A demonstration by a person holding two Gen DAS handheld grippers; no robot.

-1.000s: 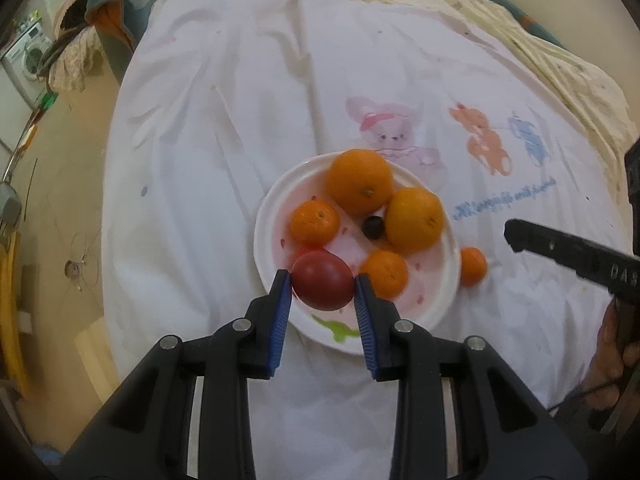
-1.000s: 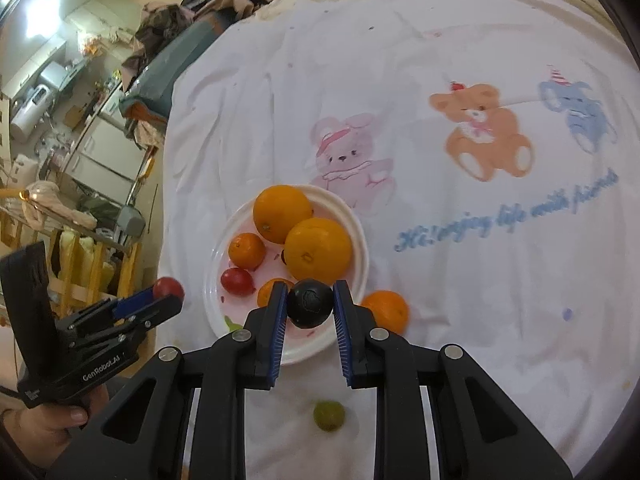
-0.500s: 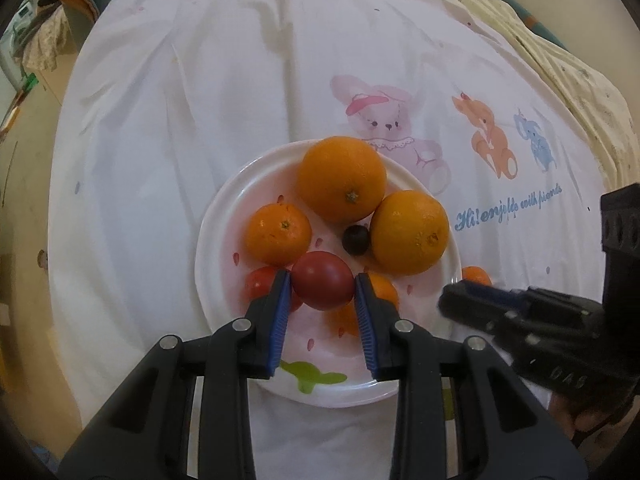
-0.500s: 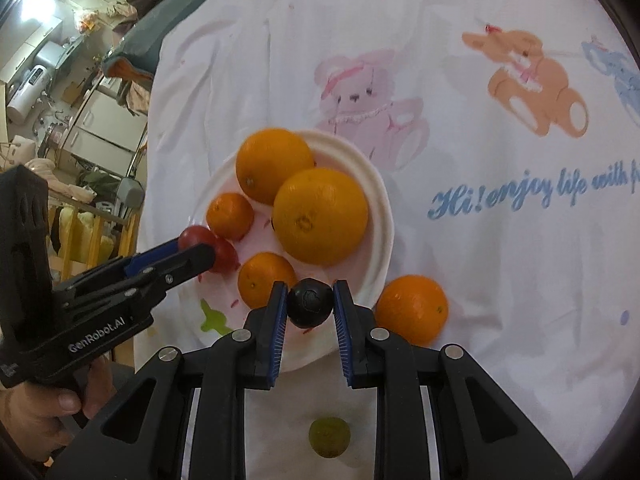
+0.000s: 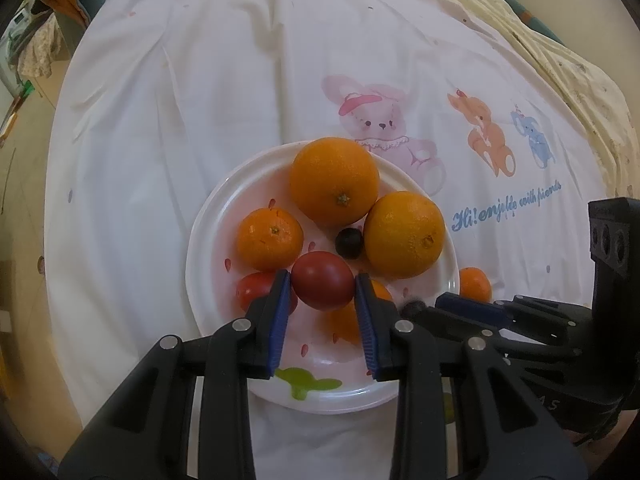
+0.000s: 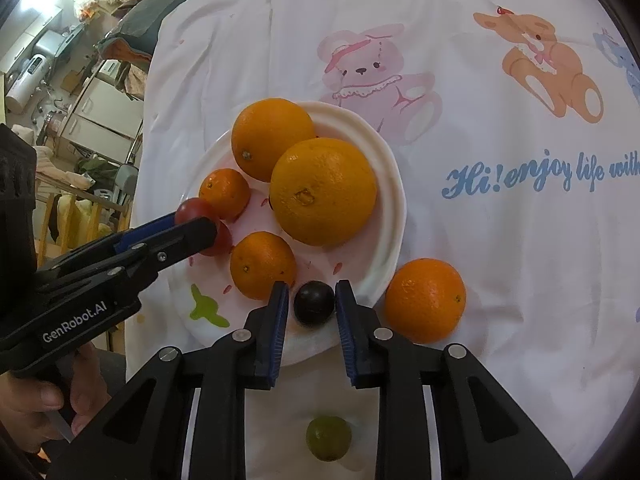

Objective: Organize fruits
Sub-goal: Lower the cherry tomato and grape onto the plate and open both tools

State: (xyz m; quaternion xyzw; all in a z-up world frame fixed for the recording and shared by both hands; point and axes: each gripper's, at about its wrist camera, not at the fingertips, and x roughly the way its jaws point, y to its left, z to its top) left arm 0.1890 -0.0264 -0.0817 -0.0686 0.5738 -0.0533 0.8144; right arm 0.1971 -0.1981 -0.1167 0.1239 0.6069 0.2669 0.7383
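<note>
Both wrist views look steeply down, close over the plate [image 5: 208, 216] — the left from its near edge, the right from its right side; both share it.
</note>
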